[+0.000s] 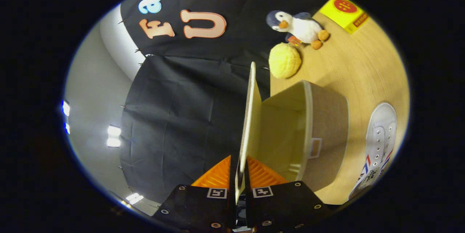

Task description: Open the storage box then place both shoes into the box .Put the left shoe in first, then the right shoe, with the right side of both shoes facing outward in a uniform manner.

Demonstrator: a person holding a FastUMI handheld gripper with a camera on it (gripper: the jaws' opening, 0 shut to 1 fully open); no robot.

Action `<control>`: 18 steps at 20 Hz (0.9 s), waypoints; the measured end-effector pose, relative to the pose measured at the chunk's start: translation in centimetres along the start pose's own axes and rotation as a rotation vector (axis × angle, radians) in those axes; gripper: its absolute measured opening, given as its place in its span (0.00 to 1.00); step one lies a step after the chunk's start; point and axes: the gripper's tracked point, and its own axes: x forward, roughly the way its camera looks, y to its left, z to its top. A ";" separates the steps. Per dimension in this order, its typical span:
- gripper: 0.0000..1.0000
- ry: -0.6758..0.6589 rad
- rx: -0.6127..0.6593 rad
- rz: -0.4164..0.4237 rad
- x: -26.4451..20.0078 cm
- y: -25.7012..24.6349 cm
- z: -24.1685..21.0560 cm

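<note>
The view is rolled sideways, so the wooden table (pixel 348 66) stands on the right. A beige fabric storage box (pixel 327 124) sits on it with its pale inside showing. Its flat lid (pixel 250 117) is swung up away from the box's opening and runs edge-on from between my fingers. My gripper (pixel 238 171) is shut on the lid's near edge, one finger on each face. A white canvas shoe (pixel 379 142) with red and blue stripes lies on the table beyond the box's outer wall, laces showing.
A yellow textured ball (pixel 284 60) and a grey-and-white penguin plush (pixel 299 26) lie past the box near the black cloth wall. A yellow packet (pixel 344 11) lies further along the table.
</note>
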 end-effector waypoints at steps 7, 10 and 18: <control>0.11 0.043 -0.181 0.021 7.1 7.4 -0.5; 0.13 0.060 -0.212 0.011 11.6 9.1 -1.0; 0.17 0.133 -0.270 -0.079 22.2 9.6 -4.4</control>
